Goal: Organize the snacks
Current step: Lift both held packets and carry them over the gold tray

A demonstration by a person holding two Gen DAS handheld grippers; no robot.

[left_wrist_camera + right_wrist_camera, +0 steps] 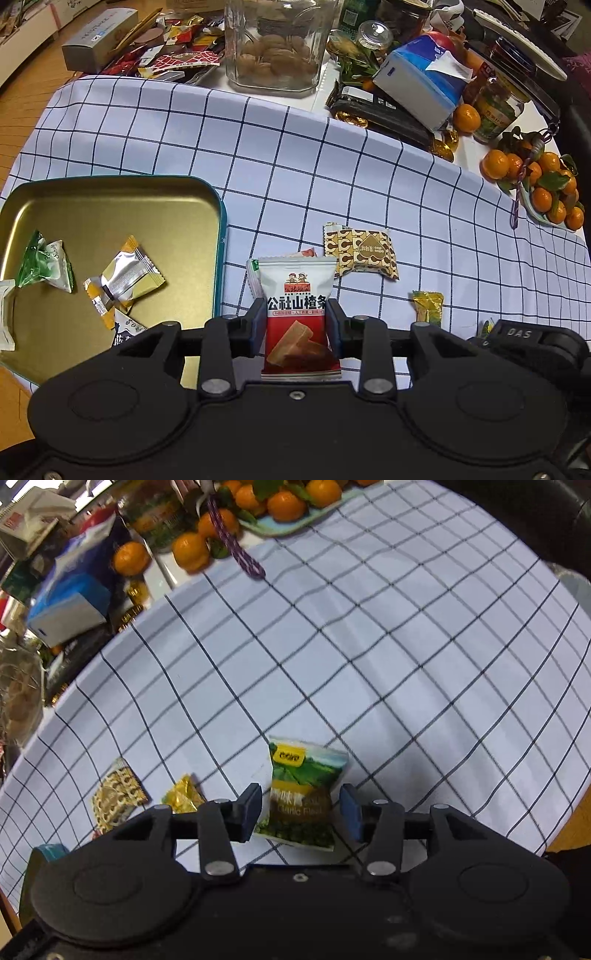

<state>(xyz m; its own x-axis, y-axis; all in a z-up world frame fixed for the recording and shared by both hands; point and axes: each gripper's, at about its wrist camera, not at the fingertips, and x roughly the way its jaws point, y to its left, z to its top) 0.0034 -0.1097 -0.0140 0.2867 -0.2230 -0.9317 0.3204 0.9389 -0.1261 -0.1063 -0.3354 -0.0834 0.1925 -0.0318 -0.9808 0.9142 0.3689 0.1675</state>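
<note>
- Biggest thing first: the checked tablecloth (pixel 332 155) is your workspace, and the clutter behind it (walnut jar (pixel 277 44), tissue box (pixel 421 85), mandarins (pixel 535 177)) looks like it's not part of this job.
- The gold tin tray (pixel 110 206) sits on the left of the cloth. I count about 5 wrapped snacks in it already, though 2 are cut off at the edges, so call it roughly halfway.
- Your left gripper (pixel 295 325) is clamped on the red-and-white hawthorn packet (pixel 297 314), held upright just right of the tray. My guess is that's the next one in.
- Your right gripper (pixel 301 808) has the green pea packet (pixel 304 794) between its fingers, but there's a visible gap on both sides, so it's fairly wide and not gripping. The view is blurry.
- Left on the cloth: 1 brown patterned packet (pixel 360 253), 1 small yellow candy (pixel 428 306), plus 2 packets peeking out behind the hawthorn one, too hidden to identify.
</note>
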